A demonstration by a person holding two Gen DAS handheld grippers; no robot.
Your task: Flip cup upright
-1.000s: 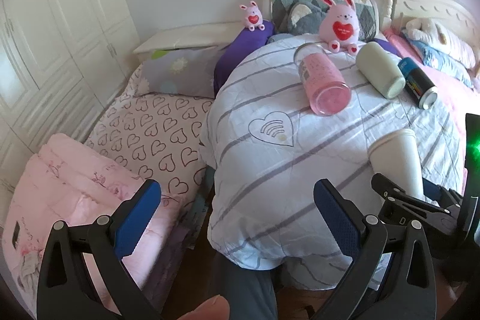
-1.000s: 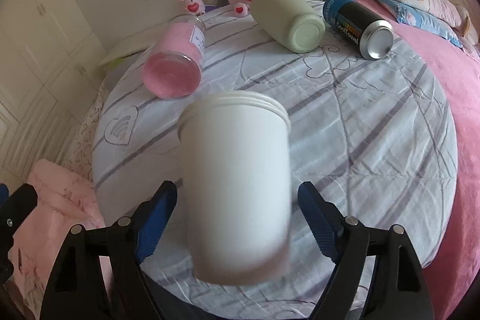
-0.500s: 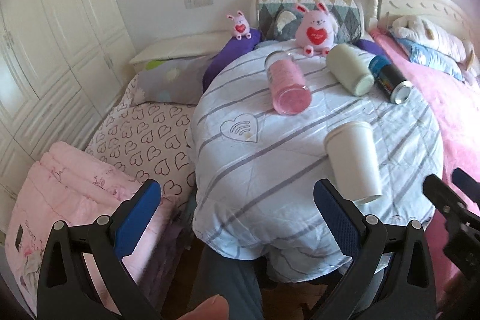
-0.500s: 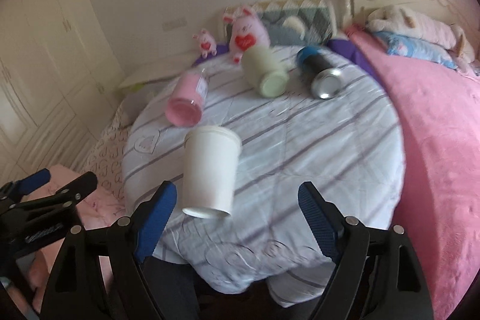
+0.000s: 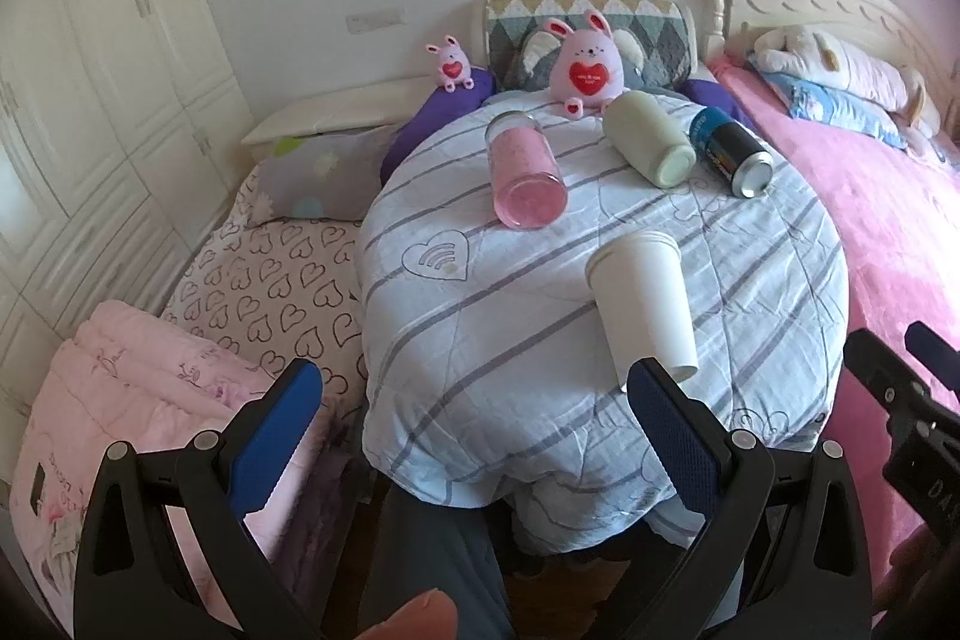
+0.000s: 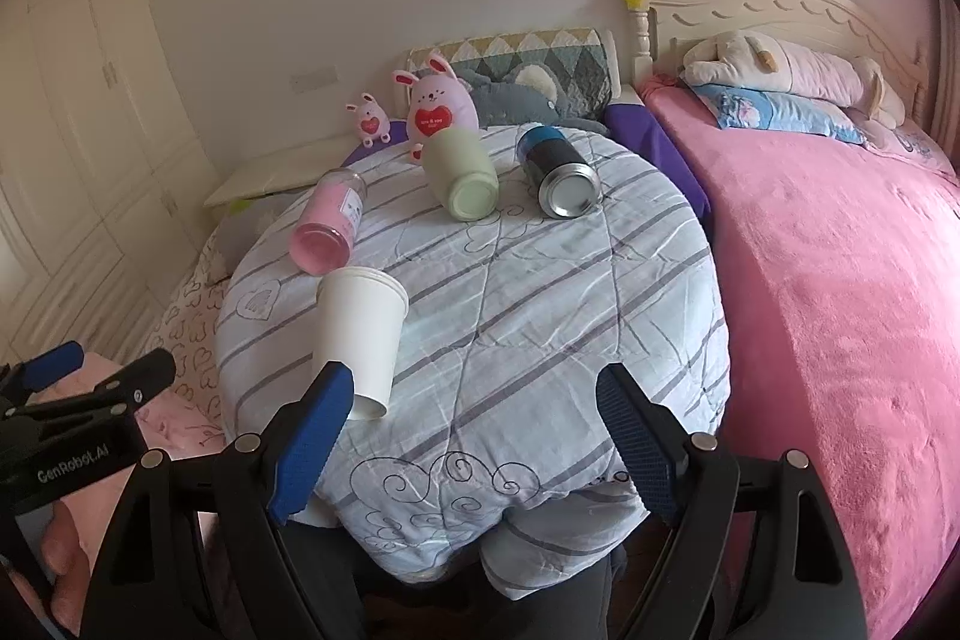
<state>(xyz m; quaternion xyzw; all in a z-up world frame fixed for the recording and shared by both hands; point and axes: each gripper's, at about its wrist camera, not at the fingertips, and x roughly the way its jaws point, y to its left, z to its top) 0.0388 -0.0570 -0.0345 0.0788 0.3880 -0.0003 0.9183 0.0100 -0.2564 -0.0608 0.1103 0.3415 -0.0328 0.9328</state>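
A white paper cup (image 5: 645,304) stands upright, rim up, near the front of a round table under a striped quilt (image 5: 540,292); it also shows in the right wrist view (image 6: 360,334). My left gripper (image 5: 474,430) is open and empty, in front of the table's front edge. My right gripper (image 6: 474,436) is open and empty, also in front of the table, clear of the cup. Each gripper shows at the edge of the other's view.
A pink jar (image 5: 528,172), a pale green tumbler (image 5: 651,145) and a dark can (image 5: 732,154) lie on their sides at the table's back. A pink plush rabbit (image 5: 585,67) sits behind. A pink bed (image 6: 840,280) is to the right, folded bedding (image 5: 138,400) to the left.
My right gripper has drawn back from the white cup, which stays standing on the table. My left gripper has also pulled back and up, so the whole table shows.
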